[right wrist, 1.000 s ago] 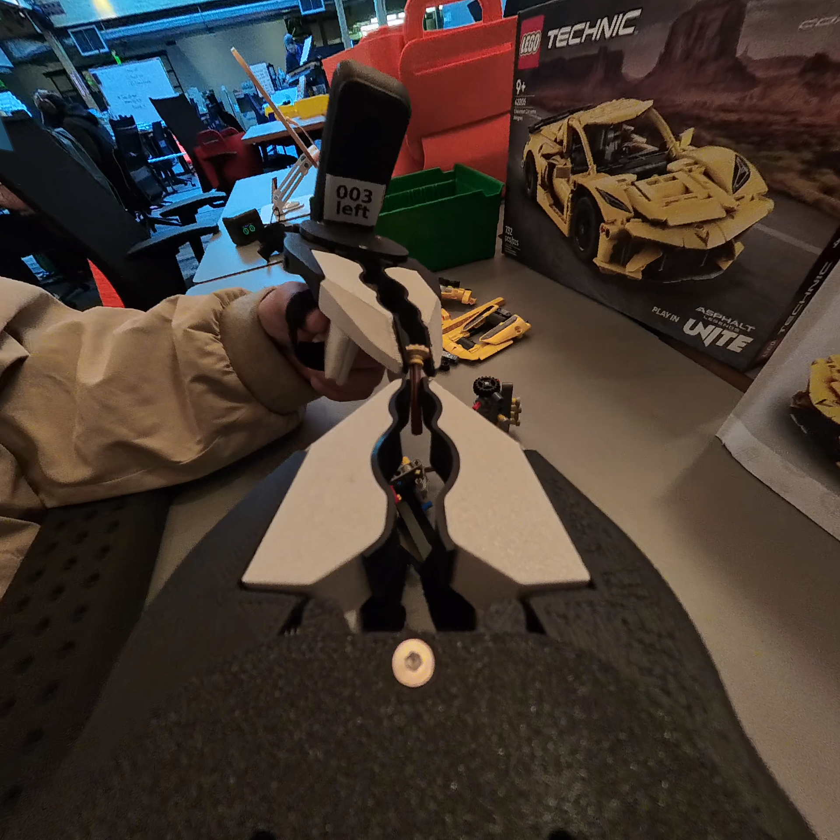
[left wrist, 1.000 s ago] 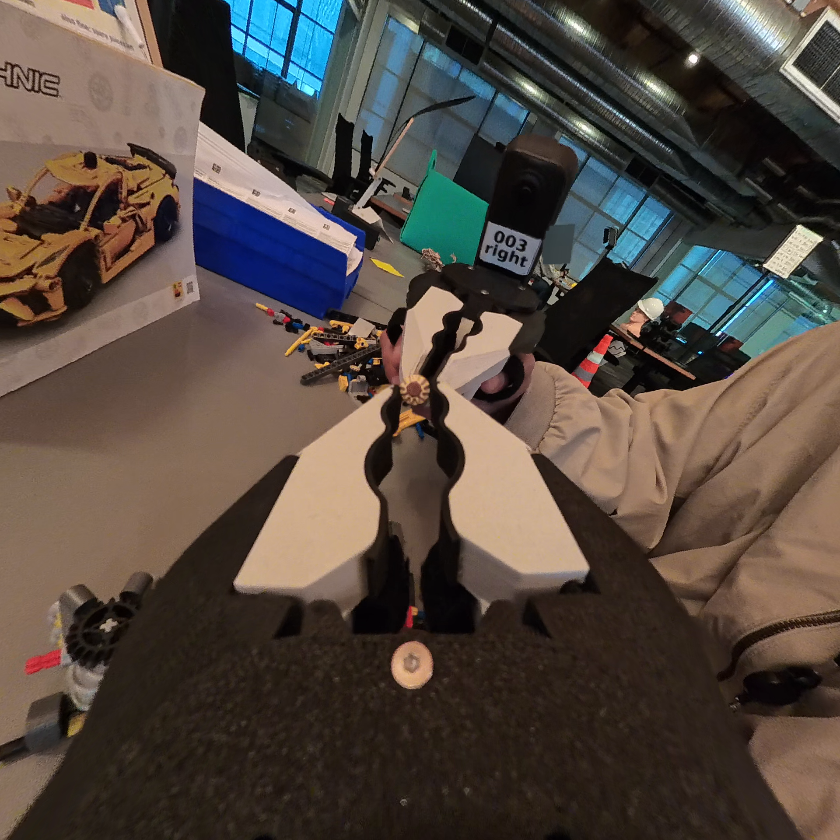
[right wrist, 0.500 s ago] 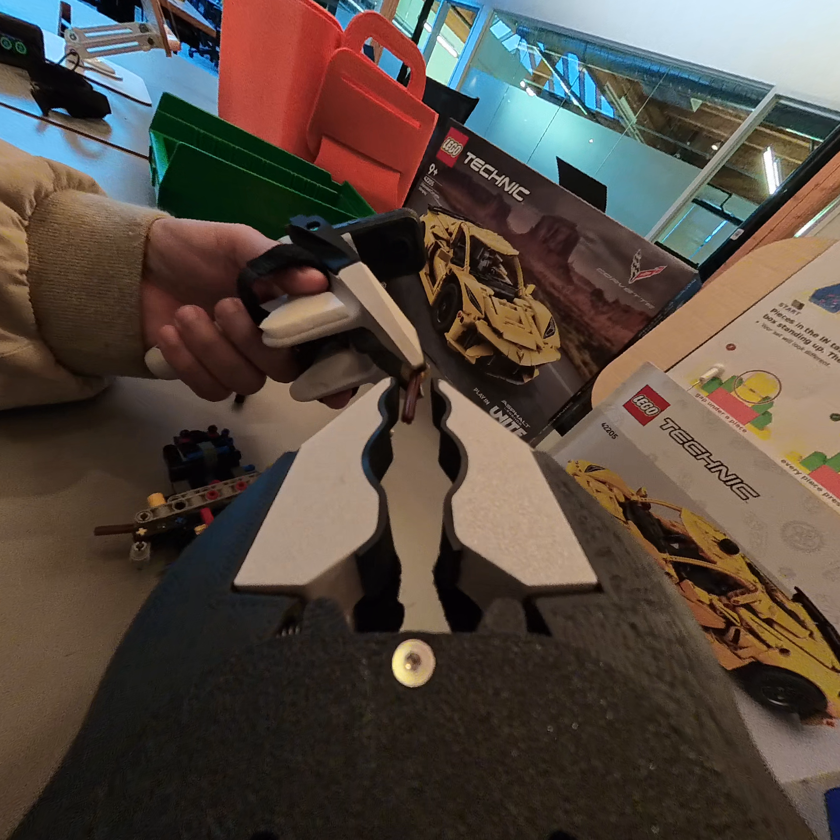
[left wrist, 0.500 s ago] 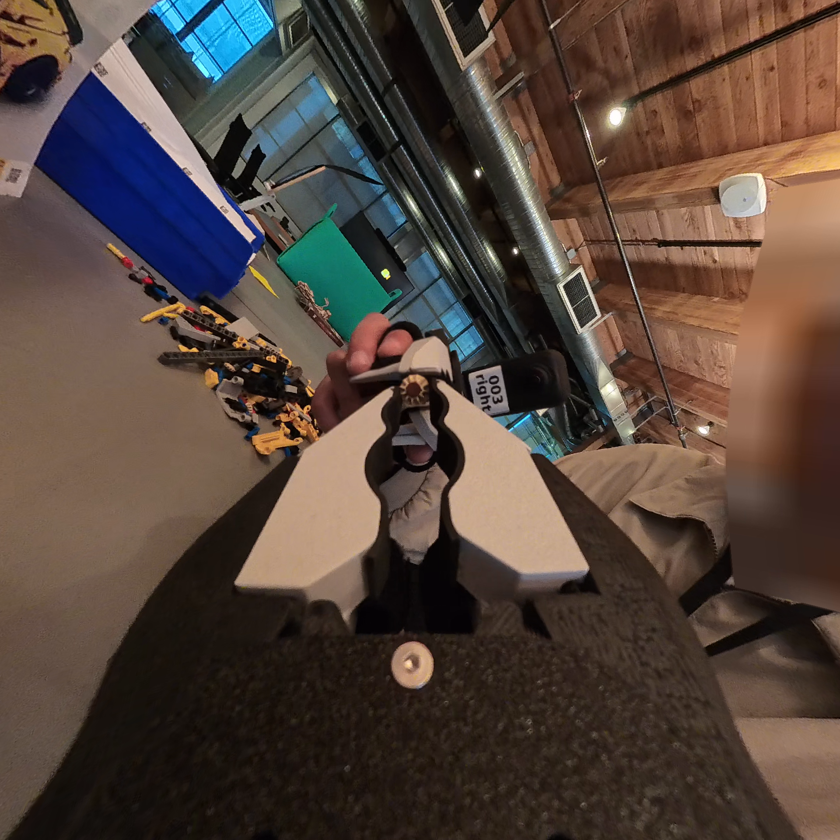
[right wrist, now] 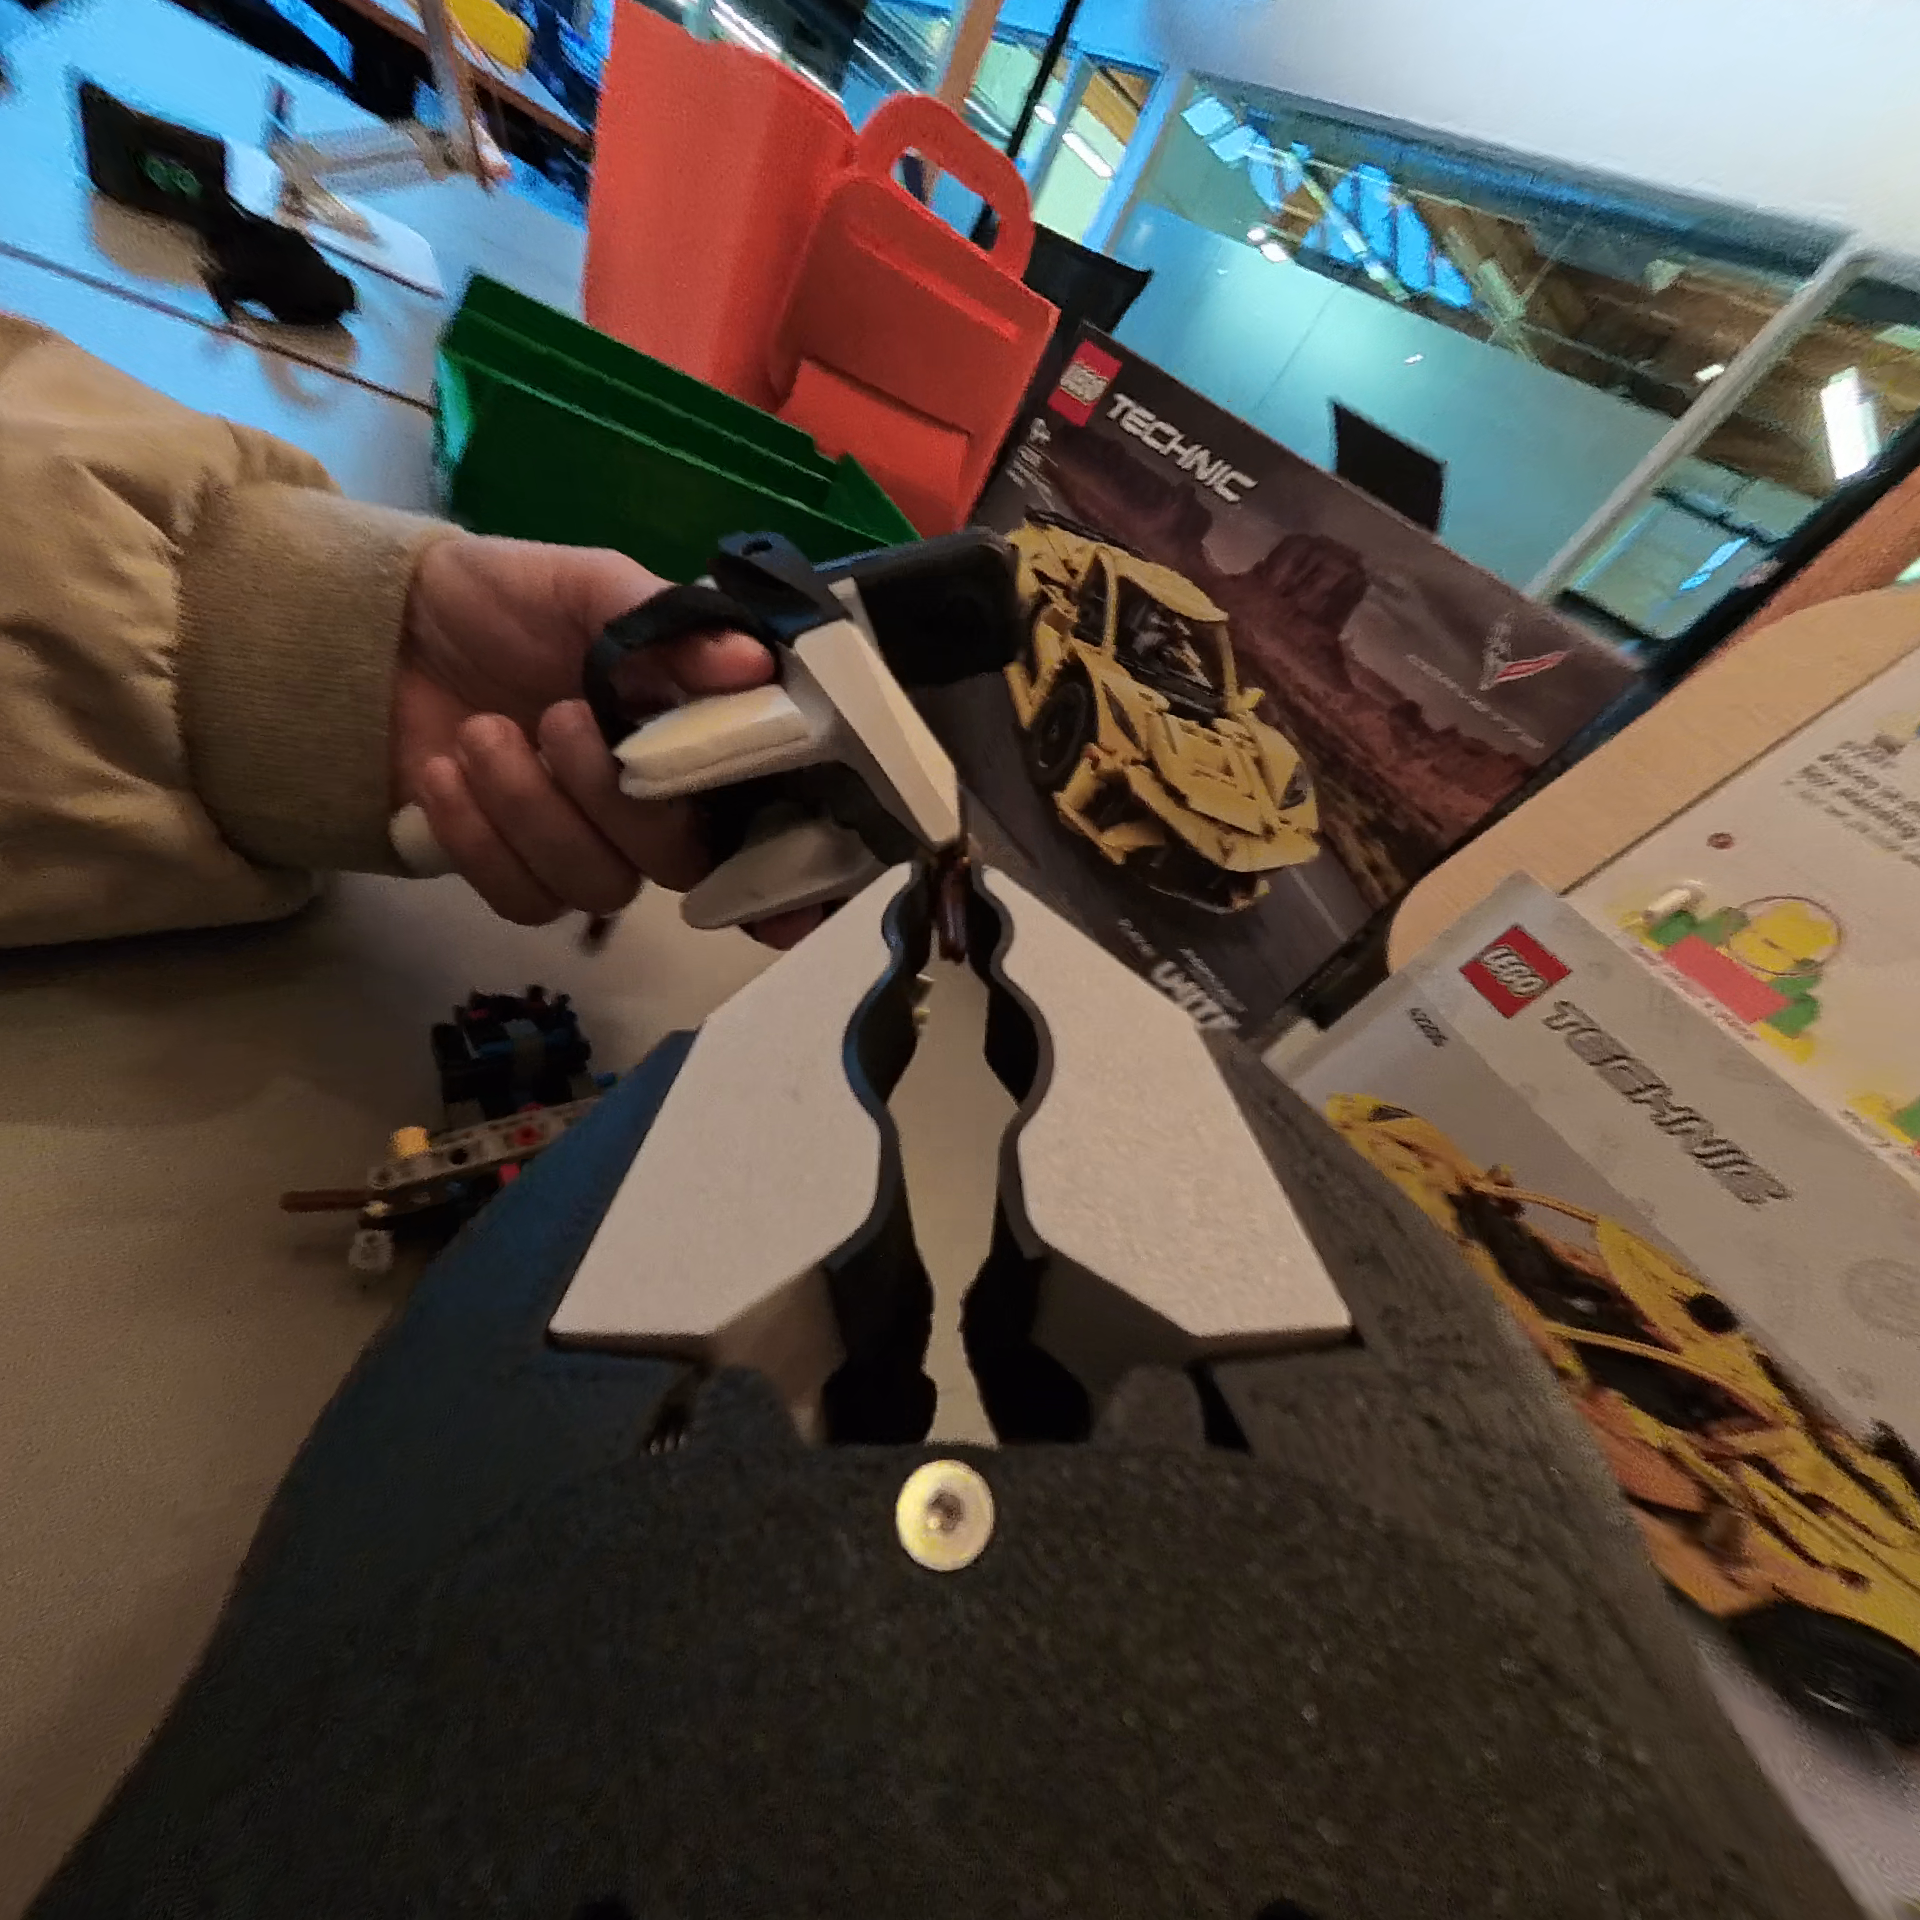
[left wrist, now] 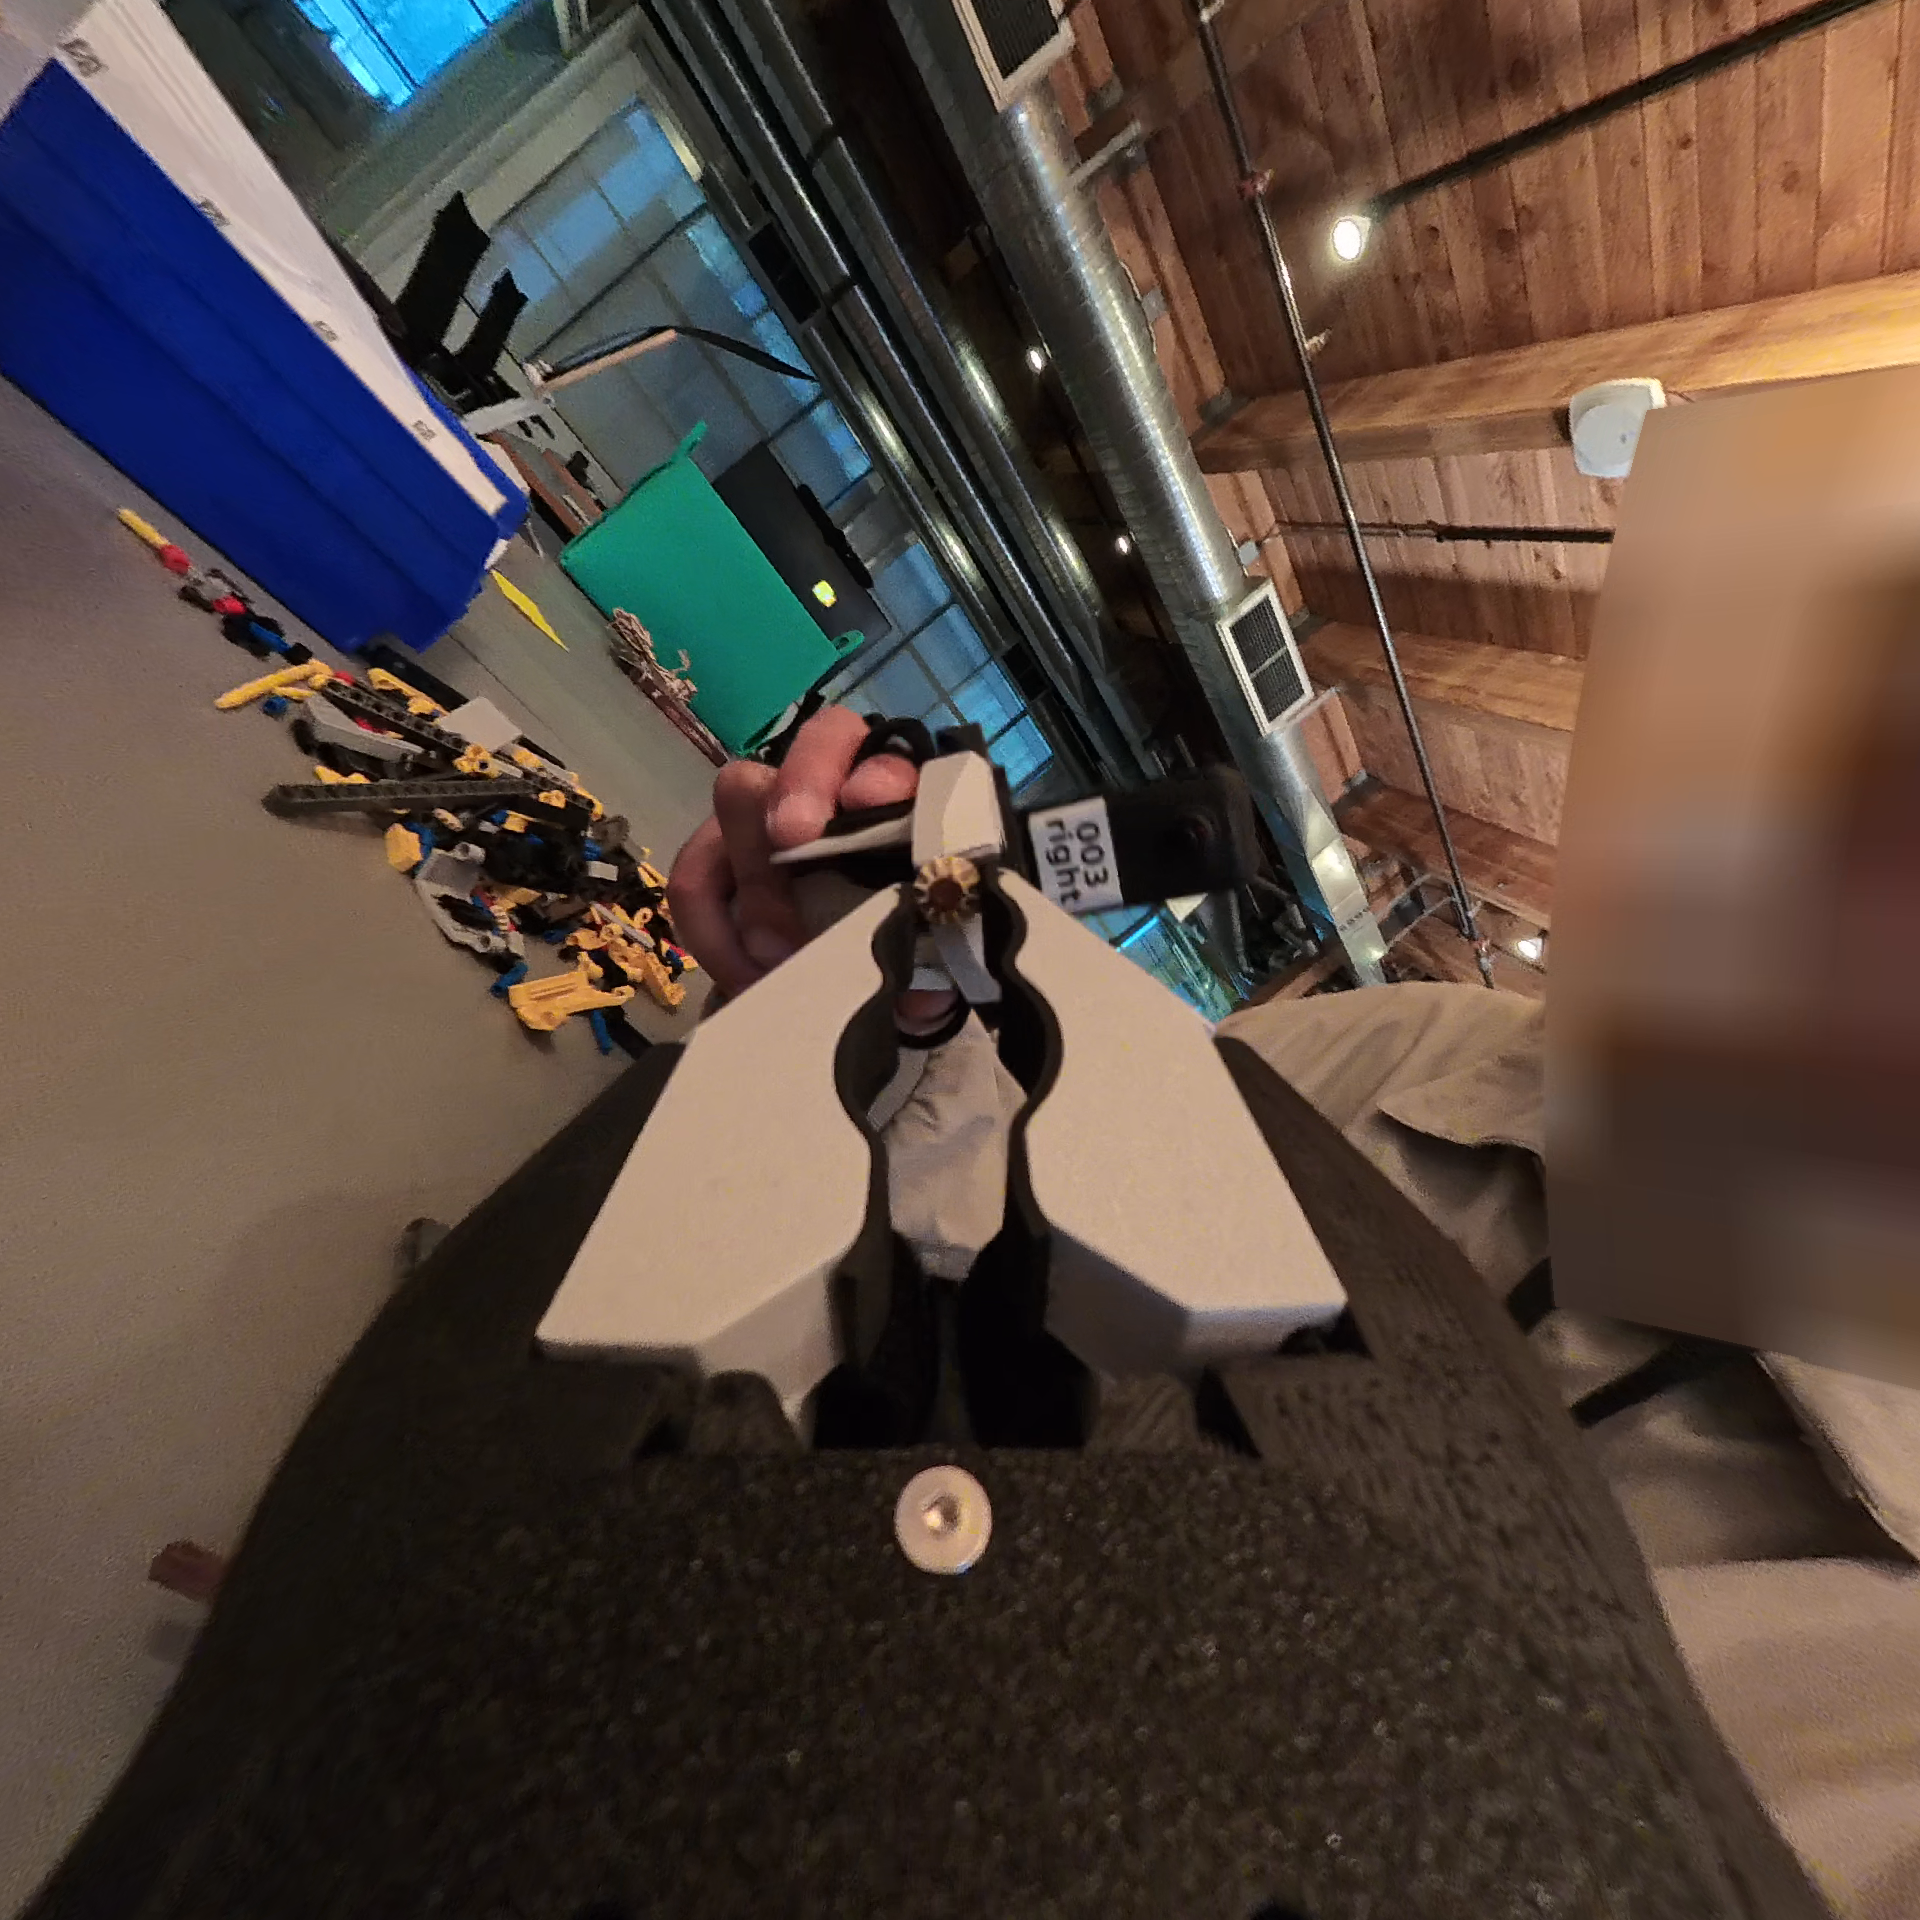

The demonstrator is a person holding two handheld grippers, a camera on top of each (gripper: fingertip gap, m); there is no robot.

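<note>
My left gripper (left wrist: 941, 909) is shut on a small tan gear (left wrist: 943, 888) pinched at its tips, raised above the grey table (left wrist: 208, 1039). My right gripper (right wrist: 951, 899) is shut on a short brown axle (right wrist: 950, 920) at its tips. The two grippers meet tip to tip. In the left wrist view the gear shows a brown centre, and the right gripper's white fingers (left wrist: 954, 821) sit just behind it. In the right wrist view the left gripper's white fingers (right wrist: 883, 717) and the hand (right wrist: 499, 727) holding it lie just beyond the axle.
A pile of loose yellow, black and grey bricks (left wrist: 488, 831) lies by a blue bin (left wrist: 208, 416). A small part-built assembly (right wrist: 488, 1101), a toy-car box (right wrist: 1247, 707), a booklet (right wrist: 1662, 1299), a green bin (right wrist: 623, 457) and an orange bag (right wrist: 810, 270) stand around. The grippers are tip to tip, or close to it.
Both grippers have rolled and tilted together while staying tip to tip, so the left view now faces the ceiling. The gear and axle are still held.
</note>
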